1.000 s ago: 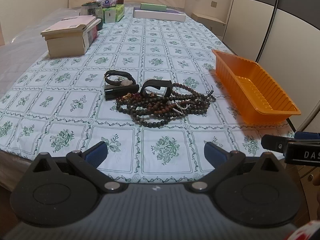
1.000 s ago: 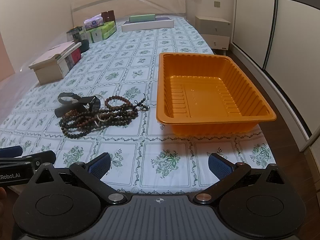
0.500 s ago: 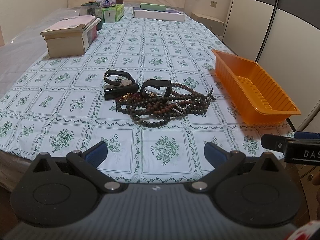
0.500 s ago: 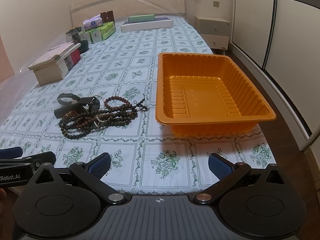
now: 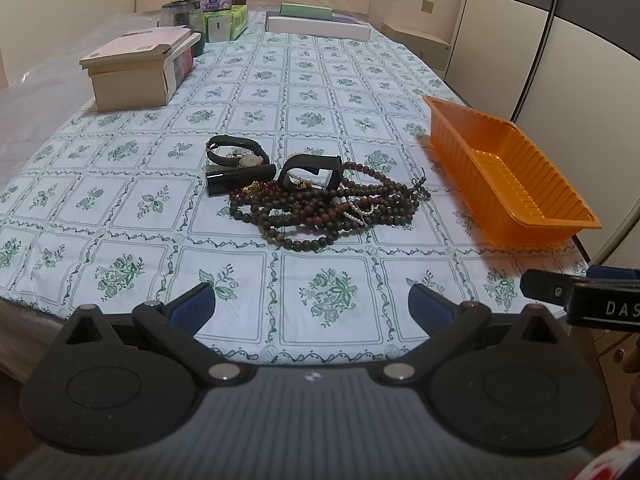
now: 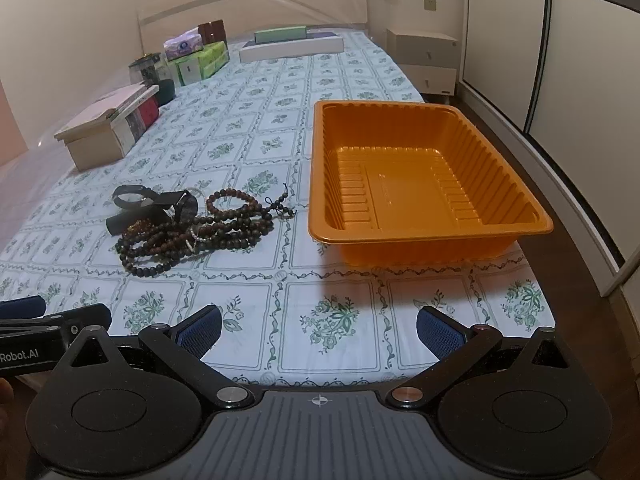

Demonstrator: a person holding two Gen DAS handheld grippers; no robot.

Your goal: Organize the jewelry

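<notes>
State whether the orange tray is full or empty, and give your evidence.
Empty: the orange tray shows a bare ribbed floor; the jewelry pile lies outside on the tablecloth.

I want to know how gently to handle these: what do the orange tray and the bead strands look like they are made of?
The orange tray looks like thin moulded plastic, slightly glossy: ribbed walls, a rolled rim and light sheen suggest it. The bead strands seem to be wood or stone, dark brown and reddish, mostly matte round beads; the pictures cannot settle which. A few small pale beads among them look pearl-like.
</notes>
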